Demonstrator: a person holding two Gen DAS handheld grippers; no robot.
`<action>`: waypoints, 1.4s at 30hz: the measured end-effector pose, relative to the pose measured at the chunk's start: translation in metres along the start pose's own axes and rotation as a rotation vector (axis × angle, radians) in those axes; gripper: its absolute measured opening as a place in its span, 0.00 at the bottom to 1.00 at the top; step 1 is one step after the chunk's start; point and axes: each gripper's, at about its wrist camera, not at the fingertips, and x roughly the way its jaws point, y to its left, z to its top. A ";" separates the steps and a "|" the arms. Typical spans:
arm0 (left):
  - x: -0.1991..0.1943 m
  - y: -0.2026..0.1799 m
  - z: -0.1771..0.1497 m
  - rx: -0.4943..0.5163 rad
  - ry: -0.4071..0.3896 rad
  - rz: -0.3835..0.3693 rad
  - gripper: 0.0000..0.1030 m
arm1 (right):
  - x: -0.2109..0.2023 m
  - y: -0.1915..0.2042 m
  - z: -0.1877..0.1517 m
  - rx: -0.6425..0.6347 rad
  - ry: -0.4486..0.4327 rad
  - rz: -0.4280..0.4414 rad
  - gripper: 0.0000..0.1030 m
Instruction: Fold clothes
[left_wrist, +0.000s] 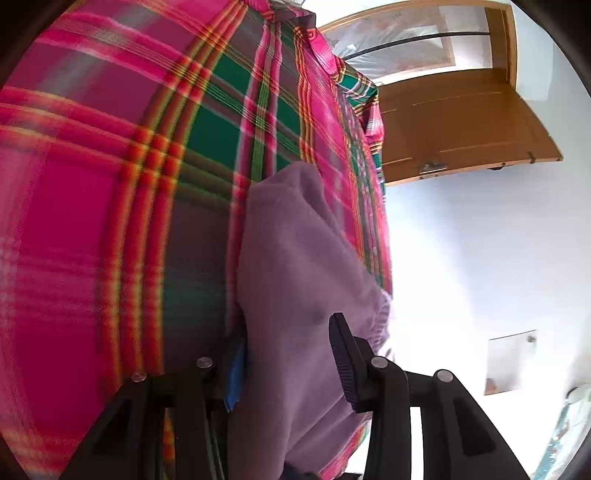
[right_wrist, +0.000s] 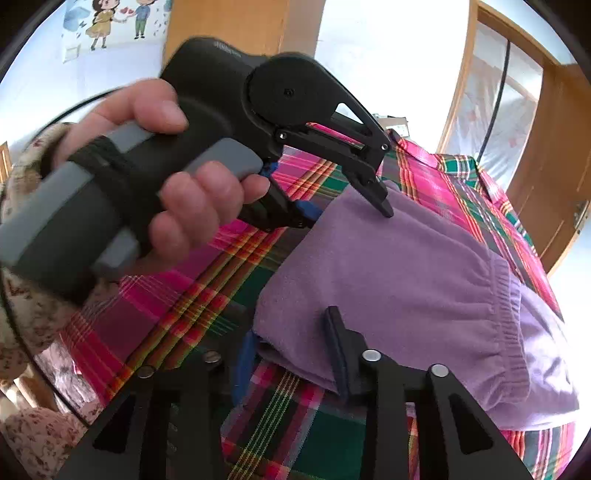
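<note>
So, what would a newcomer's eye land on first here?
The loud pink-and-green plaid cloth filling both views, with a folded lilac garment lying on it. Both tools straddle that garment's edges: the right tool at its near edge, the left tool, gripped by a hand, at its far edge.

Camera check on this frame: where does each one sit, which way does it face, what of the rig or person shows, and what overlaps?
Left wrist: on the left gripper, looking along its fingers over the purple garment and plaid cloth to a wooden door; only its own fingers show.
Right wrist: on the right gripper, facing across the purple garment at the left gripper, the hand holding it and a floral sleeve.
Shared: garment, plaid cloth, door, left gripper.
</note>
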 end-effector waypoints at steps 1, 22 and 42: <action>0.001 0.001 0.001 -0.012 0.002 -0.006 0.40 | 0.000 0.000 0.001 0.000 0.000 -0.001 0.25; -0.036 0.011 0.000 0.007 -0.087 -0.042 0.09 | -0.002 0.015 0.030 -0.001 0.002 0.006 0.11; -0.126 0.056 -0.011 0.021 -0.222 0.081 0.09 | 0.001 0.091 0.053 -0.123 -0.009 0.236 0.11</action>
